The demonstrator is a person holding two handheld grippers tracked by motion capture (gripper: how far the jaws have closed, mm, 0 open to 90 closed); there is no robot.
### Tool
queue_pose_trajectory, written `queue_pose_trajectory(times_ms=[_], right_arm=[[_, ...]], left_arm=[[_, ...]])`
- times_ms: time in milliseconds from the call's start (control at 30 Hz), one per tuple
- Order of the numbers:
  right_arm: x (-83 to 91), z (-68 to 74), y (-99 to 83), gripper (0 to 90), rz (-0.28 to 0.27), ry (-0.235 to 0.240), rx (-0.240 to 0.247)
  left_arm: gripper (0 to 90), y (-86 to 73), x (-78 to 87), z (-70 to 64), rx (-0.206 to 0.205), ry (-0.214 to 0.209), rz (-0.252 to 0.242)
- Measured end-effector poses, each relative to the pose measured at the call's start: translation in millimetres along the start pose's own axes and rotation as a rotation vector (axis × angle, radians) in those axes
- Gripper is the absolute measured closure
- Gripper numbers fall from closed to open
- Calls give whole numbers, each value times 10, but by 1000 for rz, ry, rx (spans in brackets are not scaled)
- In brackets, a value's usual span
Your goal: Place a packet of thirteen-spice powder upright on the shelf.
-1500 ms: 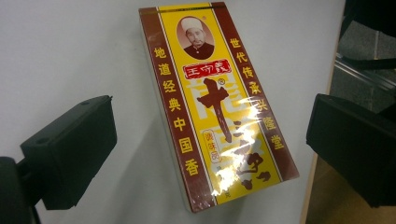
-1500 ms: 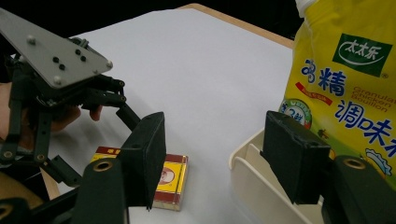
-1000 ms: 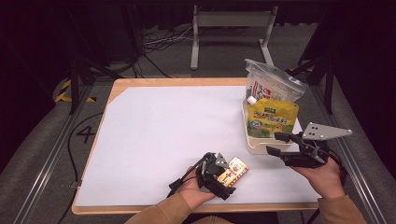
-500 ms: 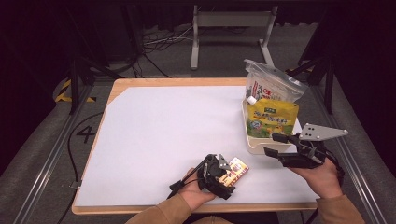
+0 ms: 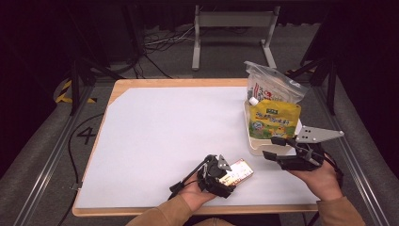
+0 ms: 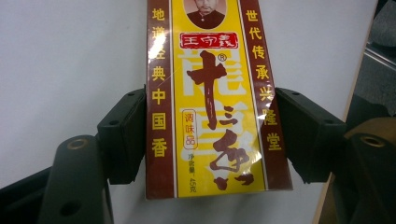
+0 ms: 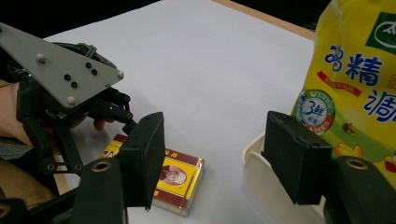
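left gripper (image 5: 225, 175) had one yellow-and-maroon spice box (image 6: 212, 98) between its jaws, both pads pressed on the box's long sides (pinched, box flat on the white table sheet (image 5: 174, 127) near the front edge). right gripper (image 5: 277, 148) sat well apart to the right, jaws spread, holding nothing, just beside the white tray (image 5: 256, 146). count: one box, one tray, two pouches in the tray, a yellow pouch (image 5: 274, 120) in front and a clear pouch (image 5: 270, 84) behind it.
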State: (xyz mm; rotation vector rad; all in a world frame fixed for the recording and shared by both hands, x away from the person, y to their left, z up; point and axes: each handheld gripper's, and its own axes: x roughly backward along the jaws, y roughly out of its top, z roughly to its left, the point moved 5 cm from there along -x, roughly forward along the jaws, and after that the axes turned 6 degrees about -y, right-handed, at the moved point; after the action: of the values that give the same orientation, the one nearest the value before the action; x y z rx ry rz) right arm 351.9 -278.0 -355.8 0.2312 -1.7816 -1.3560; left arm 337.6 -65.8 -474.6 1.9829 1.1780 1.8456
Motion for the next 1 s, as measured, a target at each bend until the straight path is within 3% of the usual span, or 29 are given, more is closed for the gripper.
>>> queue_pose_trajectory(times_ms=[133, 367, 600, 1000], right_arm=[[-5, 21, 9, 394, 8, 7, 1], [3, 52, 43, 417, 28, 18, -25], [-15, 76, 61, 418, 53, 28, -60], [-82, 137, 70, 373, 83, 58, -103]], left_arm=[[322, 16, 56, -7, -13, 9, -31], [324, 53, 203, -14, -21, 46, -126], [324, 79, 323, -51, -66, 92, -211], [324, 95, 423, -100, -103, 132, -294]])
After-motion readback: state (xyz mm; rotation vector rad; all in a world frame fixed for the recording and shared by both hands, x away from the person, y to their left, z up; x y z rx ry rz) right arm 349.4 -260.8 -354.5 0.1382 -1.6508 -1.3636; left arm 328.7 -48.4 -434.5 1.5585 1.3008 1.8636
